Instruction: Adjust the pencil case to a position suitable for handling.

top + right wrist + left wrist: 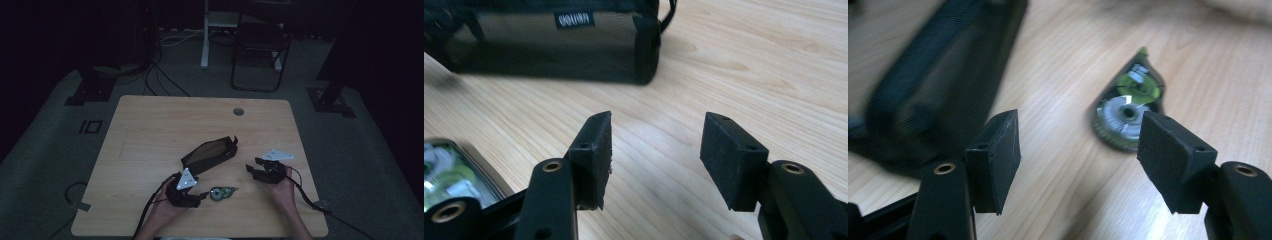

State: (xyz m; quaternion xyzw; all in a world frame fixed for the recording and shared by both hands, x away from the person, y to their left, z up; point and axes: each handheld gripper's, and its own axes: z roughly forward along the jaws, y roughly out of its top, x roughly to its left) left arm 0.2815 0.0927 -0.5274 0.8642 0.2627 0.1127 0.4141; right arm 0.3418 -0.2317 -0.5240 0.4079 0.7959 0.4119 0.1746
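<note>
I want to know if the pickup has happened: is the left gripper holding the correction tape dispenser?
No: the left gripper is open on bare wood, and the correction tape dispenser lies beyond it.

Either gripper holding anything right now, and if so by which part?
Nothing is held. The left gripper has open jaws over bare table, the correction tape dispenser lying beyond them. The right gripper is open too, short of the black mesh pouch.

It looked like a dim lab or recording room: a lone wooden counter (pixel 150 125) stood on grey carpet (pixel 45 165), with cables (pixel 155 75), black stands (pixel 92 87) and a folding chair (pixel 260 50) behind it.
</note>
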